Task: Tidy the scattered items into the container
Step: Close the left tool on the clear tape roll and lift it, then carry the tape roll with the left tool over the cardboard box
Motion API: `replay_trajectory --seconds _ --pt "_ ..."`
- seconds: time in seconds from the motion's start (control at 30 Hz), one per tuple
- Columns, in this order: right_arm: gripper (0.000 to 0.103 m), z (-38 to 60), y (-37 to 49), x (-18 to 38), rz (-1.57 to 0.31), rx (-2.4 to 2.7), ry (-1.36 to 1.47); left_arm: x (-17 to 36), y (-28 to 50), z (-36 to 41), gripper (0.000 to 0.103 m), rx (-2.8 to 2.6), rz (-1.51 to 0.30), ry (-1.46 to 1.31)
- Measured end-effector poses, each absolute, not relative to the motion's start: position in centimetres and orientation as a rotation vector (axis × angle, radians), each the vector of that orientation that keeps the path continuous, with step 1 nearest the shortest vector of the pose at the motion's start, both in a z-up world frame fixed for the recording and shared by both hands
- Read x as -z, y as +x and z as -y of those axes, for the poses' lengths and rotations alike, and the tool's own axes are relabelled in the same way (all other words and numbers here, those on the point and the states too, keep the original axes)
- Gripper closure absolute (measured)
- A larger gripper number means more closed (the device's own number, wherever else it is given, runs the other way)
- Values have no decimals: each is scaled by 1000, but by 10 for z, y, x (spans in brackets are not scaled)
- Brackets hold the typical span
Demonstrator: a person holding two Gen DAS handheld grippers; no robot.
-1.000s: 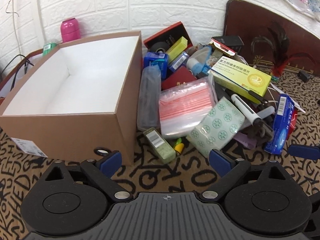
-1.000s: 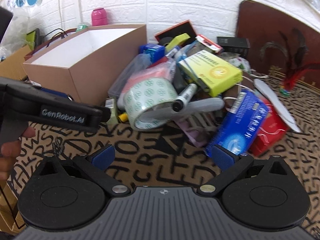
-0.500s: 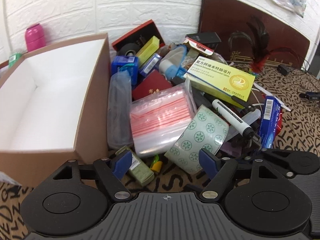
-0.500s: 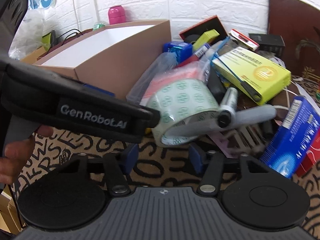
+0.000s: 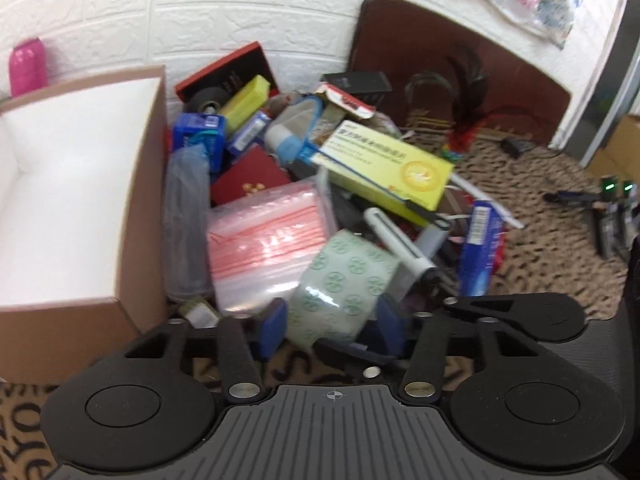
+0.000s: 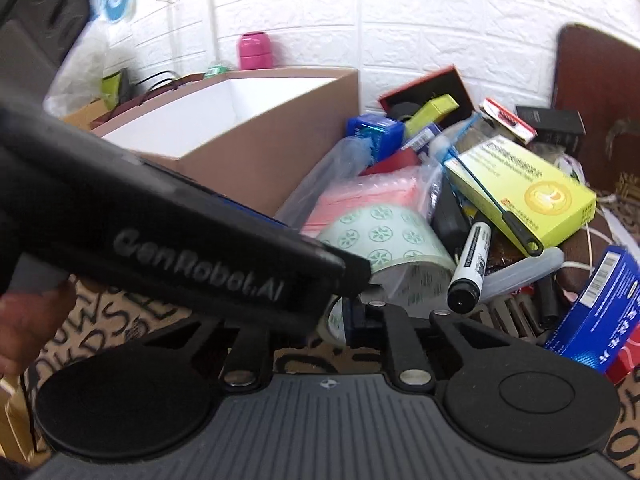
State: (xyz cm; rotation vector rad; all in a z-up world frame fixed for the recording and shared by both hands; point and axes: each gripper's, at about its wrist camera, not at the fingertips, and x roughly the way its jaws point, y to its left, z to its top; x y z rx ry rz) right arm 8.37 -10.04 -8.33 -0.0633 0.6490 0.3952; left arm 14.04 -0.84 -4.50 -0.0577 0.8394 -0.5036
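An open brown cardboard box (image 5: 140, 184) with a white, empty inside stands at the left; it also shows in the right wrist view (image 6: 256, 152). Beside it lies a heap of items. My left gripper (image 5: 332, 328) has its blue pads on either side of a green-patterned tape roll (image 5: 340, 276) at the heap's front. My right gripper (image 6: 360, 316) sits close behind the same roll (image 6: 384, 240) with its fingers drawn near together on the roll's rim. The left gripper's black body (image 6: 160, 248) crosses the right wrist view and hides the right gripper's left finger.
The heap holds a yellow medicine box (image 5: 388, 168), a bag of pink zip bags (image 5: 264, 240), a black-capped marker (image 6: 472, 268), a blue box (image 6: 596, 316), a clear bottle (image 5: 184, 220) and a red case (image 5: 224, 76). A pink flask (image 6: 254, 50) stands by the white brick wall.
Both grippers have moved forward onto the tape roll. The left fingers have closed in around it; the right fingers have narrowed from wide open to nearly together.
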Motion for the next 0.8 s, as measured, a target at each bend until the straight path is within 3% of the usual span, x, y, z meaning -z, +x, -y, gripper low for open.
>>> replay_trajectory --seconds 0.2,0.3,0.37,0.5,0.7,0.8 --pt "86 85 39 56 -646 -489 -210 35 99 6 49 519 -831 -32" --pt "85 79 17 51 -674 -546 -260 37 77 -2 32 482 -835 -13" --pt "76 78 9 55 -696 -558 -256 43 71 -9 30 434 -847 1" --pt "46 88 -2 56 -686 -491 -200 56 67 -23 38 395 -910 -19" --pt "46 109 3 56 -693 -355 -138 70 59 -23 41 402 -950 -17" --pt "50 110 9 63 -713 -352 -111 77 56 -23 51 387 -968 -6"
